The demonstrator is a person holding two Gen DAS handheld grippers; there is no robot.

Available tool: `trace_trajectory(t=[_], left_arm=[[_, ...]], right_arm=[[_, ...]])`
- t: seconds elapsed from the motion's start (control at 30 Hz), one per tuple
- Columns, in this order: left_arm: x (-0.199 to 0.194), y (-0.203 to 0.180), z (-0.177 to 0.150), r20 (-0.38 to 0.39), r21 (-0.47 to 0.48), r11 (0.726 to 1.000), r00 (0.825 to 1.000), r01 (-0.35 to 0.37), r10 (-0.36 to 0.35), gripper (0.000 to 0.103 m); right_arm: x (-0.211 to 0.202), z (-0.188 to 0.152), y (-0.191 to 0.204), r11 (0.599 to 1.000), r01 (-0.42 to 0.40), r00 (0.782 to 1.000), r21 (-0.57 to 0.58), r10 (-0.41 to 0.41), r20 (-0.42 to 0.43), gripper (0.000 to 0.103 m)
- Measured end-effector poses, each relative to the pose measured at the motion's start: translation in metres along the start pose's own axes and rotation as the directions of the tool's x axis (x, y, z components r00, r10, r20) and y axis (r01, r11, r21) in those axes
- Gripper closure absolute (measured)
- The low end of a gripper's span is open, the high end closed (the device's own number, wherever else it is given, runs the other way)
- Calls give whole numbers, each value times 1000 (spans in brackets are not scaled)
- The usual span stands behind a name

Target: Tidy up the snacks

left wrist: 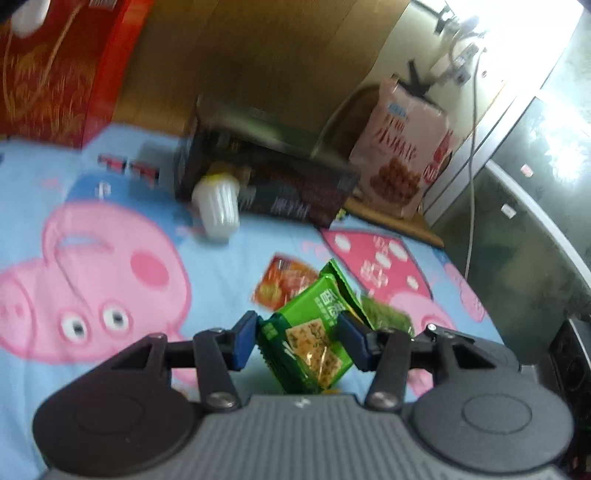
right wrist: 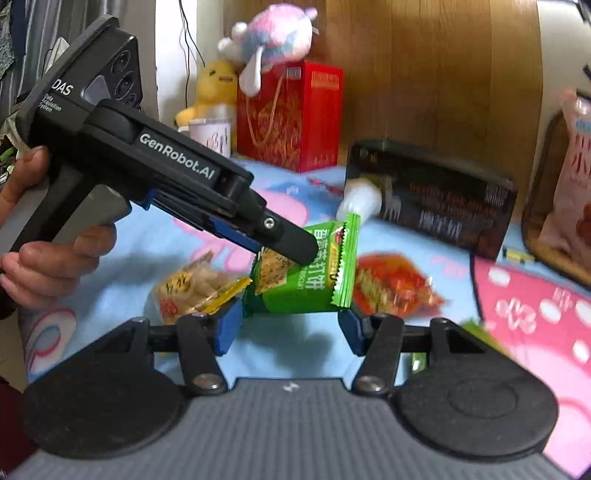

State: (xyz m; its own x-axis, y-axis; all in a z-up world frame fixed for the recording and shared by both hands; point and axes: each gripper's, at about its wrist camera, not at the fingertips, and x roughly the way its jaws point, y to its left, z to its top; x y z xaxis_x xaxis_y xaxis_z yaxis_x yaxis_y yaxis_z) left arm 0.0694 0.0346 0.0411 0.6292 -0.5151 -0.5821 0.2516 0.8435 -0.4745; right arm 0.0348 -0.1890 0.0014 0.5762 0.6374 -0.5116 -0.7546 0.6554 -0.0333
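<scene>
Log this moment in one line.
left gripper: gripping green cracker packet | right gripper: open, at packet's lower edge | orange packet: on bedsheet

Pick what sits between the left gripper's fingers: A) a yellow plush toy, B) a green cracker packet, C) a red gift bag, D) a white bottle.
B: the green cracker packet stands between the left gripper's blue fingers, and the right wrist view shows that gripper reaching onto it.

A wooden headboard (right wrist: 424, 74) was seen behind a cartoon-printed blue bedsheet (left wrist: 122, 206). Strong daylight was admitted through a window (left wrist: 535, 33) at the right.
</scene>
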Motion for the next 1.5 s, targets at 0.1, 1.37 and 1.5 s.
trace_trajectory(t=[0.1,1.37,1.5], left_arm=[[-7,-6,25,58,20,1000,998,3,-4,55],[-58,26,-66,10,-43,995,995,-95,95,57],[-47,21,-63,-10,-35,995,996,-89,88,64]], right_arm=[[-8,16,-3,999,26,999,-29,-25,48,44],[8,-4,34,977,-193,979,-92,185,-90,33],[12,-8,43,988,-115,991,-100,107,-85,54]])
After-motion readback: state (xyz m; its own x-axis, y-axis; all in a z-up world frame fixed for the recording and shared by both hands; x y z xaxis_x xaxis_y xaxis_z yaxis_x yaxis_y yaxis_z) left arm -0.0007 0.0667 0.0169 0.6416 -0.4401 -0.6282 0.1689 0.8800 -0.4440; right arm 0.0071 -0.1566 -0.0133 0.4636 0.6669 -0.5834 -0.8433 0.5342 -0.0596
